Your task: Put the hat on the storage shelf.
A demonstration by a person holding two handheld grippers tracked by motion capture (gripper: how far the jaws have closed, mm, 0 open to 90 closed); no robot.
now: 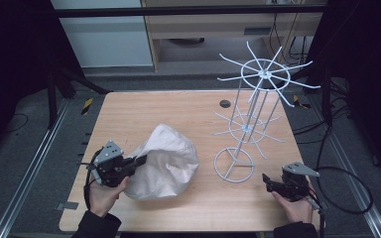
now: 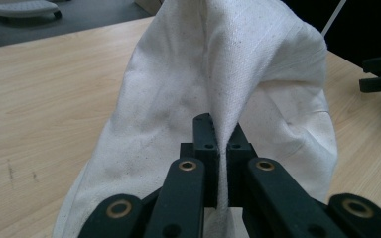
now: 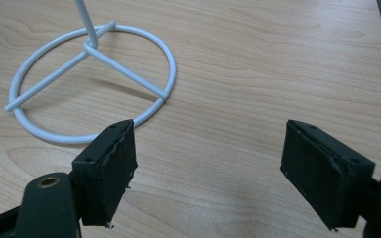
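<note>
Tightly, left claw (image 2: 222,144) pinches a crumpled white cloth (image 2: 228,74) fold.

A light wooden table (image 1: 129,114) fills the middle of the scene. A small dark round hole (image 1: 224,104) sits near its far edge. Beyond the table stands pale cabinet furniture (image 1: 109,34) on a grey floor (image 1: 25,148).

Both grippers black: left gripper (image 1: 140,160), right gripper (image 1: 267,181); grey triangular top plates, brass-looking pivot bushings, trailing black cables; dark sleeves.
</note>
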